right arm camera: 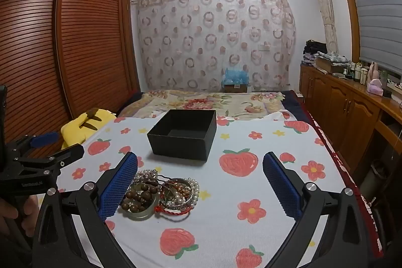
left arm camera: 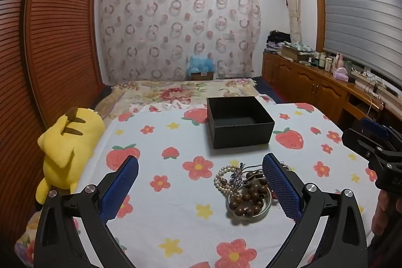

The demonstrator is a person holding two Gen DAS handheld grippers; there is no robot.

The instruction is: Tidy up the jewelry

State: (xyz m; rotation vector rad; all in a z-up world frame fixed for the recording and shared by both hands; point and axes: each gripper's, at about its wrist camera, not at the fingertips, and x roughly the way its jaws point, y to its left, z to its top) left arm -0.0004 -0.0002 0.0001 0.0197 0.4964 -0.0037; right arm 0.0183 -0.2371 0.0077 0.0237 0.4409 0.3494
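Matt black box [left arm camera: 240, 121], looks like card or stiff paper, with a dull, slightly grainy lining inside. Under it the bedspread [left arm camera: 176, 222] is soft woven cloth, finely ribbed, printed with strawberries and flowers. In the jewelry pile [right arm camera: 160, 192]: brown wooden beads [left arm camera: 248, 200] polished to a low sheen, pearly white beads [left arm camera: 223, 180] glossy, a smooth pale bangle [left arm camera: 251, 215], perhaps jade or glass, hard to tell here, shiny silvery metal bangles [right arm camera: 187, 197], and a twisted red cord [right arm camera: 173, 214]. The plush toy [left arm camera: 65, 147] is fuzzy yellow fabric. Left gripper [left arm camera: 201, 190] pads are blue, knobbly-textured rubbery stuff on matt black plastic arms with bright metal bolts. The wardrobe [right arm camera: 75, 42] is slatted, lacquered reddish wood.
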